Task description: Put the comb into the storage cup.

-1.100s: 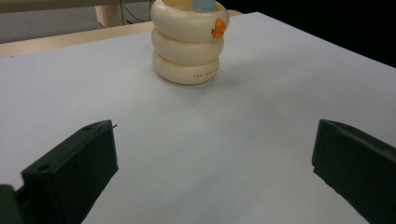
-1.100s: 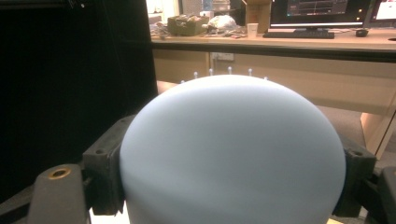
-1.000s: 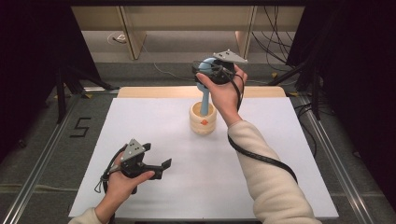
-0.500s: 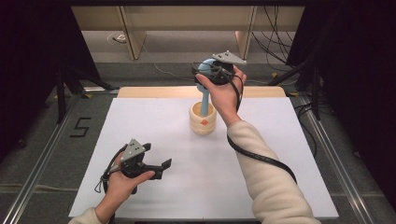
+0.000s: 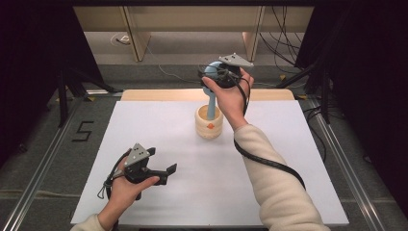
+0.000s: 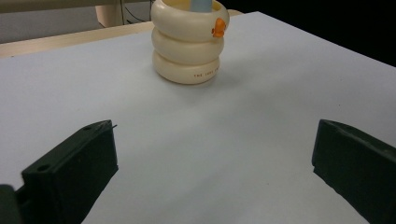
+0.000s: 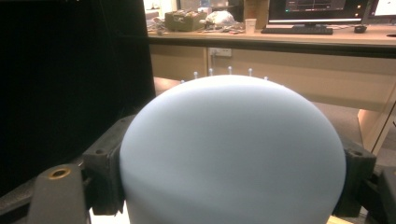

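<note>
The right gripper holds the rounded head of a pale blue brush, its jaws clamped on either flank of the head, while the blue handle runs down into a cream, ring-stacked holder. The holder stands upright on the white worktop, at about 12 o'clock from the worktop's middle. Whether the brush is being set in or drawn out cannot be told; judged from the grip, the handle is seated in the holder and the release or lift remains to be done. The left gripper rests low at about 7 o'clock, well apart from the holder, its jaws spread wide with nothing between them. The worktop is a plain white sheet over a wooden board. Beyond it lie a grey floor, trailing cables and pale wooden furniture, with dark screens at both sides.
</note>
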`<state>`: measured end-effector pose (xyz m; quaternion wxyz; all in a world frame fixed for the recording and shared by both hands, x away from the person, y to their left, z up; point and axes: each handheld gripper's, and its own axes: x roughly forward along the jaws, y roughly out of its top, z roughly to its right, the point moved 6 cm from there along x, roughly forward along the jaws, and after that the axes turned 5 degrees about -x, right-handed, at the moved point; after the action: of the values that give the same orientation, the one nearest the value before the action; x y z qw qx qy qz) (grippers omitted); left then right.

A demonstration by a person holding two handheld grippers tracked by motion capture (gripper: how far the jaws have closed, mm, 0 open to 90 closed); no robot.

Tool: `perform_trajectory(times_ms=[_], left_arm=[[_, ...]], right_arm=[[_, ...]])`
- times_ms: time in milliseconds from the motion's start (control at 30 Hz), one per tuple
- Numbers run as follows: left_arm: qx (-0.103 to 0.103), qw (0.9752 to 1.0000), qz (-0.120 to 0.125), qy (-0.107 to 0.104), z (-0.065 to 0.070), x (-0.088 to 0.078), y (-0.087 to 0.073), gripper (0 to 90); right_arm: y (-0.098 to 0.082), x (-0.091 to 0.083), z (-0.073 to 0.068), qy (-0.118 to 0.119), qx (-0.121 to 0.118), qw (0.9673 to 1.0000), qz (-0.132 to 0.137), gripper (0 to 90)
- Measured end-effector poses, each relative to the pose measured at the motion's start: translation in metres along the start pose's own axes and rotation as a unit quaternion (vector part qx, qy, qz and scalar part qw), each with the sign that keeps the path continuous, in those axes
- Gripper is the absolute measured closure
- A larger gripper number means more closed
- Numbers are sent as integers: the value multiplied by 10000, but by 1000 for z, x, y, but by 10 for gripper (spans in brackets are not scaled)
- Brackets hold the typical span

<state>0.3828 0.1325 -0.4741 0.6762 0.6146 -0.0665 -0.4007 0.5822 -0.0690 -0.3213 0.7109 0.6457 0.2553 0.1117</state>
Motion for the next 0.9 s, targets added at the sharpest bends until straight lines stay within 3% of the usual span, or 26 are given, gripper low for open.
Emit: perform_trajectory(times_ms=[900], left_arm=[[-13,10000,2,3,0,0,0,0]], right_arm=[[-13,8,2,-32,-8,9999,-118,206]])
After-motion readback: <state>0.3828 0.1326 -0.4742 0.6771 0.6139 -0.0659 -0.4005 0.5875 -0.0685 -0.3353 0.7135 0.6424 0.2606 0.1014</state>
